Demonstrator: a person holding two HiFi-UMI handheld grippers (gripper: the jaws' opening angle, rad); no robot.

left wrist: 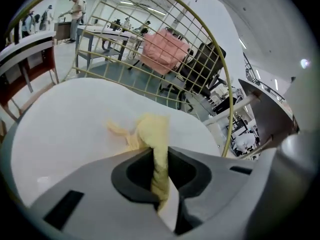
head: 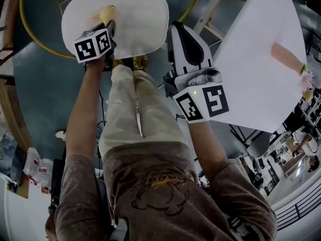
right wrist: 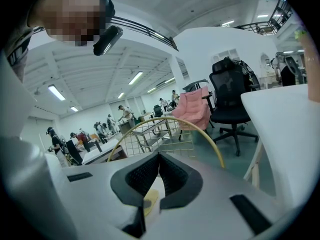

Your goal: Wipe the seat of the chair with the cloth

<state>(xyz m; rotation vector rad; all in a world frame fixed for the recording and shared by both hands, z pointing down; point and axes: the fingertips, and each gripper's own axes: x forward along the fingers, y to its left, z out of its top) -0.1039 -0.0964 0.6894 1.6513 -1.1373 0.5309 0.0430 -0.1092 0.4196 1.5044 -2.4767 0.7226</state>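
The chair's white seat [head: 138,16] [left wrist: 70,124] fills the top of the head view, with a gold wire backrest [left wrist: 150,29] behind it. A yellow cloth [head: 106,13] [left wrist: 150,134] lies bunched on the seat's left part. My left gripper [head: 109,28] [left wrist: 160,156] is shut on the cloth's near end and presses it down on the seat. My right gripper [head: 177,28] [right wrist: 159,156] hovers to the right of the seat, off the chair, pointing level. Its jaws are shut with nothing between them.
A white table [head: 256,59] [right wrist: 285,134] stands close on the right. The person's legs [head: 135,109] stand right in front of the seat. A pink garment [left wrist: 162,51] [right wrist: 195,109], a black office chair [right wrist: 230,91] and desks with people lie beyond the backrest.
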